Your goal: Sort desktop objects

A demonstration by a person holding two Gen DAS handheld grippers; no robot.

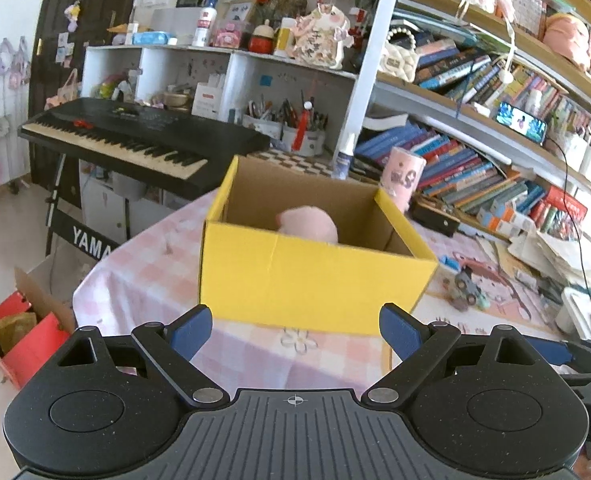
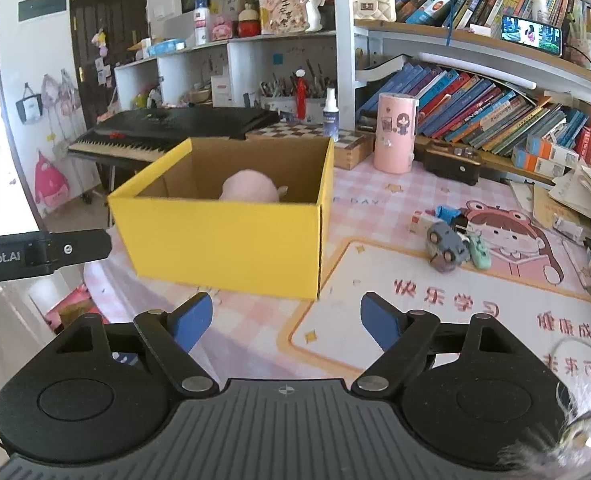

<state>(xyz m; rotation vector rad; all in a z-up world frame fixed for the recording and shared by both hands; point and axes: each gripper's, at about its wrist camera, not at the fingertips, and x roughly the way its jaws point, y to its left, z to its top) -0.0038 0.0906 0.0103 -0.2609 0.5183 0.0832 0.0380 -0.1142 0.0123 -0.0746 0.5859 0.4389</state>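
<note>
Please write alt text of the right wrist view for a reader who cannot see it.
An open right gripper, holding nothing, faces a yellow box with a pink plush inside. Toy cars lie to its right on a pink desk mat.

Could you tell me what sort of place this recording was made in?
Most likely a child's bedroom or home study: packed bookshelves behind a desk with a pink cartoon mat, an electronic keyboard beside it, and small toys near a yellow box.

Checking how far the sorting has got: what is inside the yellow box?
A pink plush toy lies inside the yellow cardboard box, its rounded top showing above the front wall. That wall hides the box floor, so anything else lying there cannot be seen.
</note>
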